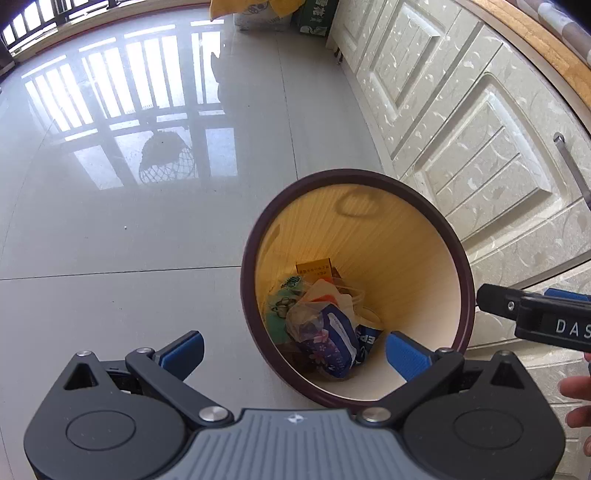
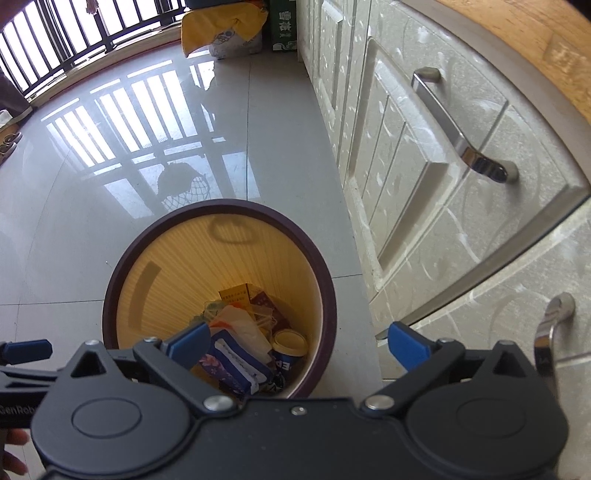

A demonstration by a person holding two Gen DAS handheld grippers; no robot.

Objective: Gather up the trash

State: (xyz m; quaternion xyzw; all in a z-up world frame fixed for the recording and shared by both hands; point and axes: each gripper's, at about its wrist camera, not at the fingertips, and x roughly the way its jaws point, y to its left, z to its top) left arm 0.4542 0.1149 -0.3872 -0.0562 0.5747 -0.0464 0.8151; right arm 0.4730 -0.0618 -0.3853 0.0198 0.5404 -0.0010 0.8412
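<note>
A round trash bin (image 1: 369,229) with a dark brown rim and yellow inside stands on the floor; it also shows in the right wrist view (image 2: 155,258). Inside lie a blue tissue pack (image 1: 332,343), a yellow box (image 1: 314,267), a green wrapper (image 1: 282,306), clear plastic and a blue can (image 2: 290,350). My left gripper (image 1: 295,350) is open and empty above the bin's near rim. My right gripper (image 2: 299,345) is open and empty above the bin's right side. The right gripper's finger (image 1: 517,310) shows at the left view's right edge.
Cream cabinet doors (image 2: 424,166) with metal handles (image 2: 458,129) run along the right, close to the bin. Glossy grey floor tiles (image 1: 129,203) spread left. A yellow-and-white bag (image 2: 225,33) and a green box (image 2: 282,26) stand at the far wall beside a railing.
</note>
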